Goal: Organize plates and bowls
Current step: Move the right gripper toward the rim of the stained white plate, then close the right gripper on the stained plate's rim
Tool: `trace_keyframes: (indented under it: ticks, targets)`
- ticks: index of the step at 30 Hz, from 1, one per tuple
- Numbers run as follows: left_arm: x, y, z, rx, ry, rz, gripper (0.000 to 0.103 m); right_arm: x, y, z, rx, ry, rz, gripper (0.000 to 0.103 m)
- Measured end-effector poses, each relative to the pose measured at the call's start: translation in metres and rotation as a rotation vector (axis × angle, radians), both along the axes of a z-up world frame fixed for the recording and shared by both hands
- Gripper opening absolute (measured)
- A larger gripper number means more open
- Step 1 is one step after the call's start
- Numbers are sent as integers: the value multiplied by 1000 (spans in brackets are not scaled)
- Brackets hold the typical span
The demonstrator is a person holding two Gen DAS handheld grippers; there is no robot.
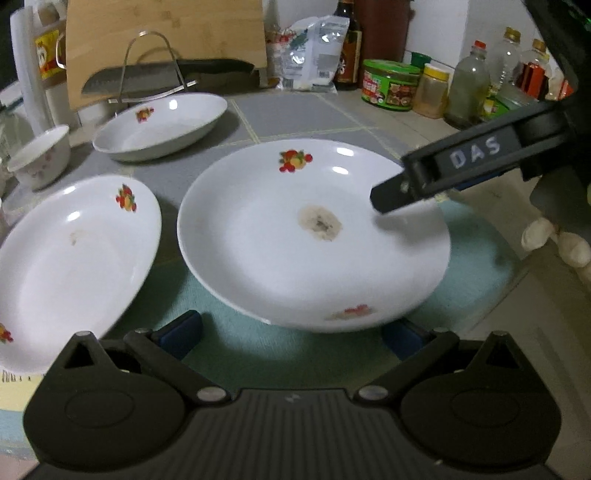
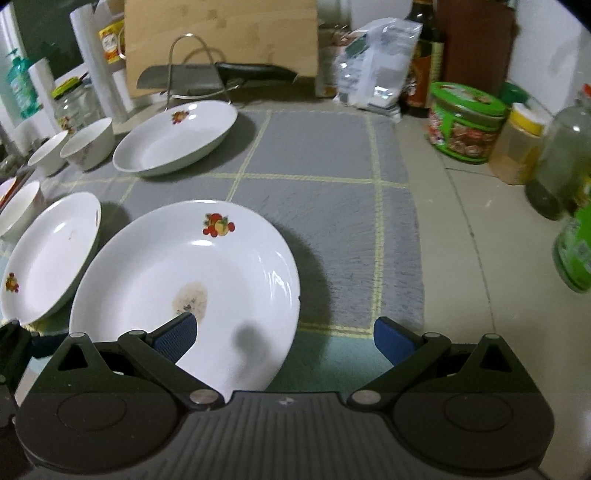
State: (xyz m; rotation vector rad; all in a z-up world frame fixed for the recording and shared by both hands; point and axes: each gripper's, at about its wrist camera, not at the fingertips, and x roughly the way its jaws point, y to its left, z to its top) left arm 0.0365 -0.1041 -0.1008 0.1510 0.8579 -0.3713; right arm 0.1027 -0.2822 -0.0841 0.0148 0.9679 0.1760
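A white plate with a brown stain (image 1: 314,236) (image 2: 184,291) lies on the mat, with fruit prints on its rim. My left gripper (image 1: 291,338) is open, its blue pads either side of the plate's near edge. My right gripper (image 2: 284,341) is open; its left pad sits over the plate, its right pad beyond the plate's right rim. It shows in the left wrist view (image 1: 391,201) over the plate's right edge. A second plate (image 1: 70,262) (image 2: 51,254) lies to the left. A third plate (image 1: 162,125) (image 2: 177,136) lies further back. Small bowls (image 1: 40,157) (image 2: 88,144) stand at the left.
A grey checked mat (image 2: 314,206) covers the counter. A knife on a wire rack (image 2: 199,77) and a wooden board (image 2: 221,33) stand behind. Jars and bottles (image 2: 465,122) crowd the right side, with a green bottle (image 2: 576,251) close by.
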Motion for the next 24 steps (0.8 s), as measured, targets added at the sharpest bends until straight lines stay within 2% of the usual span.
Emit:
trace_keyframes:
  ticks: [10,17,24]
  targets:
    - [-1,-5,-3,2,-40,-23,103,29,15,-19,-5,46,113,103]
    - [-11,0,-10,-31,-117,-35,103,31,22,-21,-52,42,182,103]
    - [-9,-1,-9,-30,-116,-40,103,25,16,-23,-47,-1,234,103]
